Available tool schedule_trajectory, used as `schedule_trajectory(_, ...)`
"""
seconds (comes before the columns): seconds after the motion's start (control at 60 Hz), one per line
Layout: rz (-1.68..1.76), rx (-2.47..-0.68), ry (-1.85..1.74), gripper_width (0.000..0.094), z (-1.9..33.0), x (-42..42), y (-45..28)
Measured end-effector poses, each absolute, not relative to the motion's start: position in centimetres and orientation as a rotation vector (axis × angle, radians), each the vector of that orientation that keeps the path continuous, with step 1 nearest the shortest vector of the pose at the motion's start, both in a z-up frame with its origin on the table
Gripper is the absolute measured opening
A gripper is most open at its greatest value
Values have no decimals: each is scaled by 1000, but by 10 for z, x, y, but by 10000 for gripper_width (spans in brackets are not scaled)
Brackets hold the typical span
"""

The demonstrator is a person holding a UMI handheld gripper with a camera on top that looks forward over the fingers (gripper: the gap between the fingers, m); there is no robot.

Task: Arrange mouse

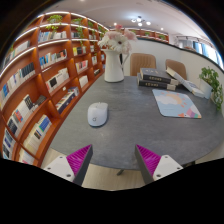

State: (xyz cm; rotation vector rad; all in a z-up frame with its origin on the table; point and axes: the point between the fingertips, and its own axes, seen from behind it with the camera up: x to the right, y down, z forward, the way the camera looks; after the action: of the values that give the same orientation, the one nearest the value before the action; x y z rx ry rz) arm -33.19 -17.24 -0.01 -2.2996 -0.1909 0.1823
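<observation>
A white computer mouse [97,113] lies on the grey table top [130,125], to the left of the fingers' line and well beyond them. A light patterned mouse mat [178,104] lies farther right on the same table. My gripper [113,160] is open and empty, its magenta pads [81,158] spread wide over the table's near edge. Nothing stands between the fingers.
A white vase [115,66] with pale flowers stands at the table's far side. A stack of dark books [158,80] lies right of it. Wooden bookshelves [40,75] run along the left. Chairs [176,68] stand behind the table. A green plant [213,85] is at the far right.
</observation>
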Motion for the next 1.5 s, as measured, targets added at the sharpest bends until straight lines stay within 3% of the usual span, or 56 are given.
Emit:
schedule_trajectory(0.35,142,-2308,-159,828,-13,-408,-58)
schedule_trajectory(0.467,97,-2331,-165,707,-16,-410,-32)
schedule_trajectory(0.55,82,-2343,-188,525,-18,-411,-25)
schedule_trajectory(0.717,99,-2374,-188,373,-19,-410,-26)
schedule_trajectory(0.9,163,-2430,-196,334,-15,-410,-25)
schedule_trajectory(1.0,197,-2392,-189,335,24,-398,-14)
schedule_trajectory(1.3,58,-2032,-179,334,253,-248,83)
schedule_trajectory(1.4,0,-1981,-132,333,277,-176,109)
schedule_trajectory(1.5,-5,-2031,-77,332,249,-120,123)
